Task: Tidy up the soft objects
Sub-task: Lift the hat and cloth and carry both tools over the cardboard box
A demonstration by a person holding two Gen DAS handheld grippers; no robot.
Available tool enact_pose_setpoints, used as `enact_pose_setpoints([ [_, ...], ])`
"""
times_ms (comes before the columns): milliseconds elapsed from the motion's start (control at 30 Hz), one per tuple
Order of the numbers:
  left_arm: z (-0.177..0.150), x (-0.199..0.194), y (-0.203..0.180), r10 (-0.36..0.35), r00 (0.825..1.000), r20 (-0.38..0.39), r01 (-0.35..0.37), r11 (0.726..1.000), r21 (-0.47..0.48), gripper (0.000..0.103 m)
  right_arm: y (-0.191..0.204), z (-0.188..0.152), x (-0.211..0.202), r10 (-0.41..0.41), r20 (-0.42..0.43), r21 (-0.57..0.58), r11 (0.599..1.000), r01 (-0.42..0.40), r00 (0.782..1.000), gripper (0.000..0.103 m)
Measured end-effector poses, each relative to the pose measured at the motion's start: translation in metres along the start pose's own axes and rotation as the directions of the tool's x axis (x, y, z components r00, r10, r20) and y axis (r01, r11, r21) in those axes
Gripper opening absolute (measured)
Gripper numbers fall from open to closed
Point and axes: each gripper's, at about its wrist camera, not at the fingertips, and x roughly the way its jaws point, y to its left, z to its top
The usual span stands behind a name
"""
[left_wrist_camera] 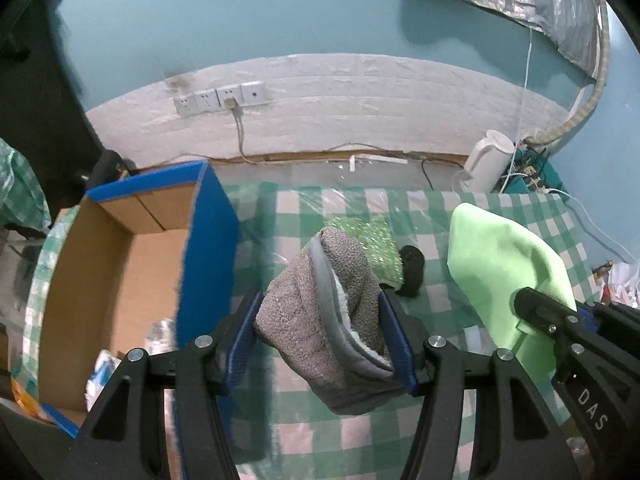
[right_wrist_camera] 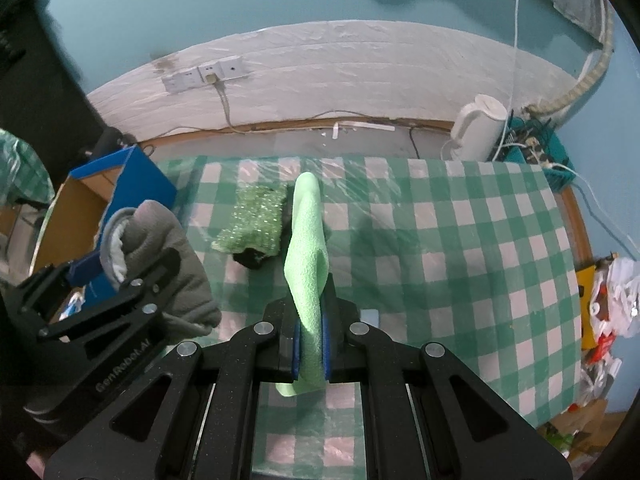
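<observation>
Left tool [left_wrist_camera: 320,332] clamped on grey fleece cloth [left_wrist_camera: 324,320], right of the cardboard box [left_wrist_camera: 120,264]. Right tool [right_wrist_camera: 311,344] pinched narrow on light green cloth [right_wrist_camera: 308,240], farther right.

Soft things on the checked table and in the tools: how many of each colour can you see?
Grey: 1, the fuzzy grey towel clamped in the left tool.
Green: 2, the smooth light green cloth in the right tool, and the sparkly green scrubbing cloth lying on the table.
Black: 1, a small dark lump.
Total: 4
</observation>
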Motion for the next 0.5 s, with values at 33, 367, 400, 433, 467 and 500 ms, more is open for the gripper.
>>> enact_pose_setpoints([
  [33,0.000,-0.003,0.003,0.006,1.000,0.006,-0.006,1.000,0.002,0.060,0.003,0.000,-0.002,0.002,0.004,-0.006,1.000,-0.002,1.000,0.007],
  [367,-0.004,-0.015,0.027,0.027,1.000,0.016,-0.026,1.000,-0.014,0.060,0.021,0.002,-0.012,0.016,0.021,-0.044,0.999,-0.015,1.000,0.007],
  [400,-0.004,-0.016,0.030,0.027,1.000,0.015,-0.027,0.999,-0.018,0.060,0.022,0.002,-0.012,0.017,0.022,-0.048,0.999,-0.016,1.000,0.007],
  [433,-0.005,-0.017,0.032,0.029,0.999,0.017,-0.029,0.999,-0.019,0.060,0.024,0.002,-0.013,0.019,0.023,-0.052,0.999,-0.018,1.000,0.007],
  [467,-0.005,-0.018,0.034,0.034,0.999,0.020,-0.033,0.999,-0.018,0.060,0.026,0.002,-0.013,0.020,0.023,-0.054,0.998,-0.018,1.000,0.006],
  [500,-0.005,-0.019,0.036,0.037,0.999,0.021,-0.037,0.999,-0.019,0.060,0.027,0.003,-0.014,0.021,0.025,-0.057,0.998,-0.019,0.999,0.006],
])
